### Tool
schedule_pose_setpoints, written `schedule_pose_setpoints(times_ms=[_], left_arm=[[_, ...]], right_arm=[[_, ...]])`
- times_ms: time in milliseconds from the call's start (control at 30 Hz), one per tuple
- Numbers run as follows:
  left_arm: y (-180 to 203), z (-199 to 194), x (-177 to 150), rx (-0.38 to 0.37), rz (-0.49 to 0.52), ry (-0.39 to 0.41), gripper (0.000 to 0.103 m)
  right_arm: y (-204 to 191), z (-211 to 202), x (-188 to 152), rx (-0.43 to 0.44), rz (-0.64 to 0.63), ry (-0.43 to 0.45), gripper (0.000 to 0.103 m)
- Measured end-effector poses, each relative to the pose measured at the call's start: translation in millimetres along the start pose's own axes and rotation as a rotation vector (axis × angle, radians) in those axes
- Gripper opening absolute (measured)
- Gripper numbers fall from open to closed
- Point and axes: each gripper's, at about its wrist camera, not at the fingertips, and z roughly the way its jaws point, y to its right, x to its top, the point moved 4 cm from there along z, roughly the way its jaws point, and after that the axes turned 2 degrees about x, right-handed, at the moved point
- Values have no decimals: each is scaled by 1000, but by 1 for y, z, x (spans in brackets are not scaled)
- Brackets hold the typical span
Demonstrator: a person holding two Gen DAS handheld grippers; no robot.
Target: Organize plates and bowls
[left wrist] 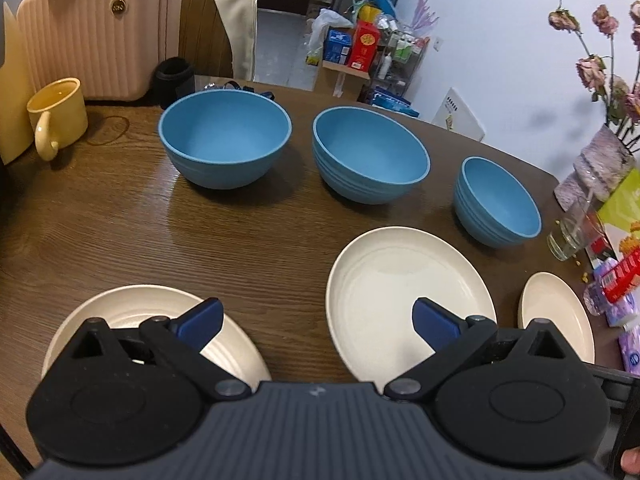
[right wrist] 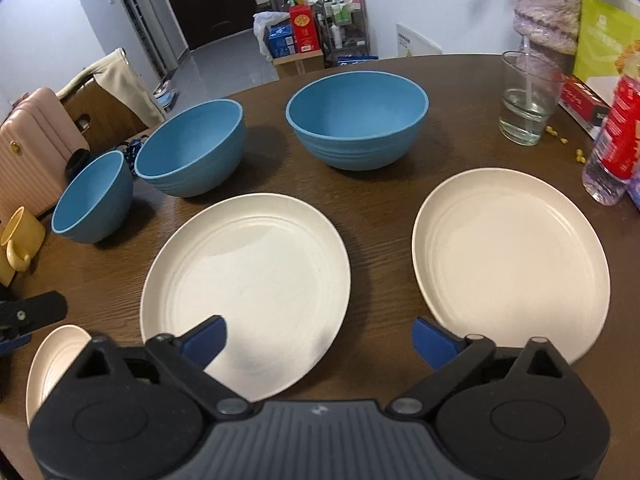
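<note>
Three blue bowls stand in a row on the brown wooden table (left wrist: 260,248): one on the left (left wrist: 224,140), one in the middle (left wrist: 370,154) and a smaller-looking one on the right (left wrist: 498,200). Nearer me lie three cream plates: left (left wrist: 132,304), middle (left wrist: 400,280) and right (left wrist: 552,304). My left gripper (left wrist: 316,312) is open and empty above the table between the left and middle plates. In the right wrist view, my right gripper (right wrist: 318,326) is open and empty over the near right edge of the middle plate (right wrist: 248,272), with the right plate (right wrist: 508,252) beside it.
A yellow mug (left wrist: 60,112) and a pink suitcase (left wrist: 100,32) sit at the table's left. On the right are a glass of water (right wrist: 526,100), a vase of dried flowers (right wrist: 548,16), a plastic bottle (right wrist: 616,140) and boxes. A chair (left wrist: 208,28) stands behind.
</note>
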Motion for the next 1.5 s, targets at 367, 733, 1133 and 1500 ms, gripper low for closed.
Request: schedule_pose_setpoints(times_ms=[367,733,1133,1500], left_arm=[[21,45,2,68,-43,-31,93],[22,82,-3,115,-97,-98,68],[20,93,-8,105,-144,-130,37],[17,99,-14,94,-179,-150,20]], right_arm=[[12,40,25,28,-88,-49,78],[20,71,37,27,-121,-88,56],[22,85,39,62,-121,-112,29],[17,90,40,104,-139,-113,15]])
